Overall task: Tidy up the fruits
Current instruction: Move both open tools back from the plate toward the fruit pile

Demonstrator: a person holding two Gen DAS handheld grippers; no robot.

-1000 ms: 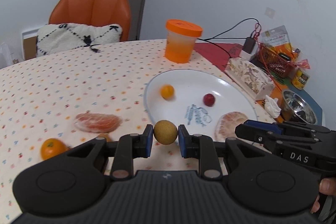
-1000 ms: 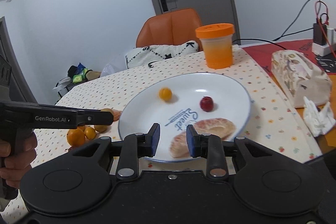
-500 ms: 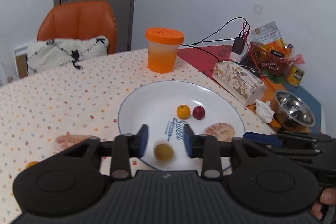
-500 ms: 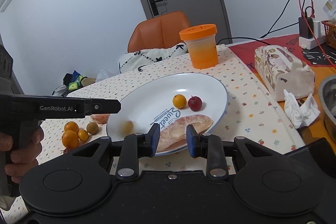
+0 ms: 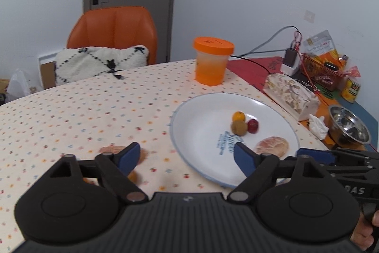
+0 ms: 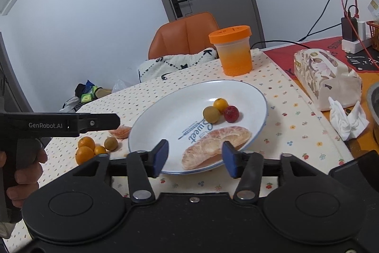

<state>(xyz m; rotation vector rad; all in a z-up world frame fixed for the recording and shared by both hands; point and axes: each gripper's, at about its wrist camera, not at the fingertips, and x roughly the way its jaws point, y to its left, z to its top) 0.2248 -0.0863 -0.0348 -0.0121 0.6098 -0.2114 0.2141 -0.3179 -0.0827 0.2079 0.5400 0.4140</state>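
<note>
left wrist view: a round tabletop (image 5: 71, 110) under a cream cloth dotted with small flowers fills the foreground, its curved far edge running in front of an orange chair (image 5: 113, 32) with a black-and-white cushion (image 5: 99, 63), a grey door and white walls. a white plate (image 5: 203, 115) lies right of centre; on it a small orange (image 5: 238, 116), a brown-green round fruit (image 5: 238, 127) and a red fruit (image 5: 252, 126) touch in a cluster, with a peeled pomelo piece (image 5: 272, 146) nearer the rim. an orange-lidded jar (image 5: 212, 61) stands beyond the plate. to the right lie a tissue pack (image 5: 291, 96) and a steel bowl (image 5: 348, 129), crowding that edge; the cloth left of the plate is broad and bare. the left gripper (image 5: 187, 158) hangs above the plate's near-left rim, its fingers (image 5: 129, 155) spread wide with nothing between them.

right wrist view: the right gripper (image 6: 195, 158) hangs at the plate's (image 6: 165, 115) near rim, fingers (image 6: 161, 154) apart and holding nothing, the pomelo piece (image 6: 218, 144) just beyond them. left of the plate, on the cloth, sit two oranges (image 6: 85, 148), a smaller orange fruit (image 6: 100, 150), another brown-green fruit (image 6: 110, 143) and a peeled citrus piece (image 6: 120, 131). the left gripper's body, held in a hand (image 6: 21, 172), reaches in from the left above them.
</note>
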